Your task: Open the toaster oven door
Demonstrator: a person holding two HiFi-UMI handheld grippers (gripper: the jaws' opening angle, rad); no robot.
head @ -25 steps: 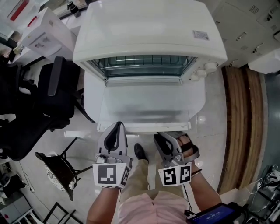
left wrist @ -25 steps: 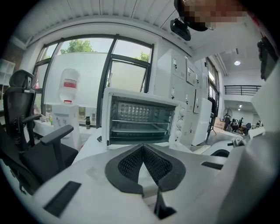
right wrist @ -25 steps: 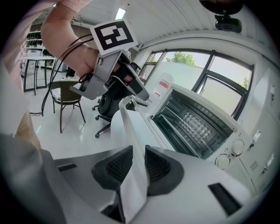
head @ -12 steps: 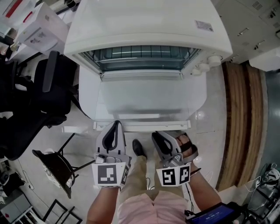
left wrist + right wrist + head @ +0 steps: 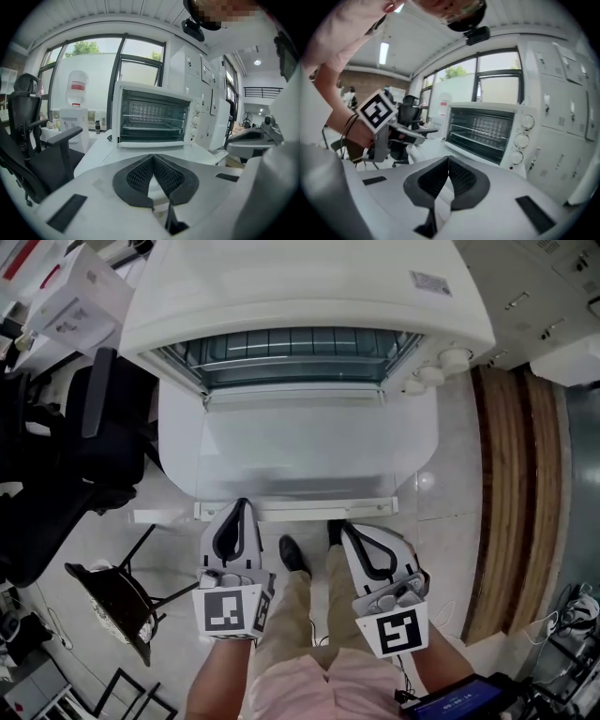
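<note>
The white toaster oven (image 5: 309, 296) stands on a white table, its door (image 5: 300, 456) folded down flat toward me, with the wire racks showing inside. The door's handle bar (image 5: 295, 510) runs along the near edge. My left gripper (image 5: 242, 504) is shut, its tip just short of the handle's left part, holding nothing. My right gripper (image 5: 347, 531) is also shut and empty, a little nearer to me than the handle's right part. The left gripper view shows the open oven (image 5: 154, 117) beyond the closed left gripper (image 5: 153, 156). The right gripper view shows the oven (image 5: 487, 129) past the closed right gripper (image 5: 448, 158).
Three knobs (image 5: 436, 367) sit on the oven's right side. A black office chair (image 5: 56, 456) and a dark stool (image 5: 117, 601) stand at the left. A wooden strip (image 5: 511, 502) runs along the floor at the right. White cabinets (image 5: 562, 93) rise beside the oven.
The right gripper has pulled back and shifted slightly right, its marker cube now facing up. The left gripper has barely moved. The door stays down.
</note>
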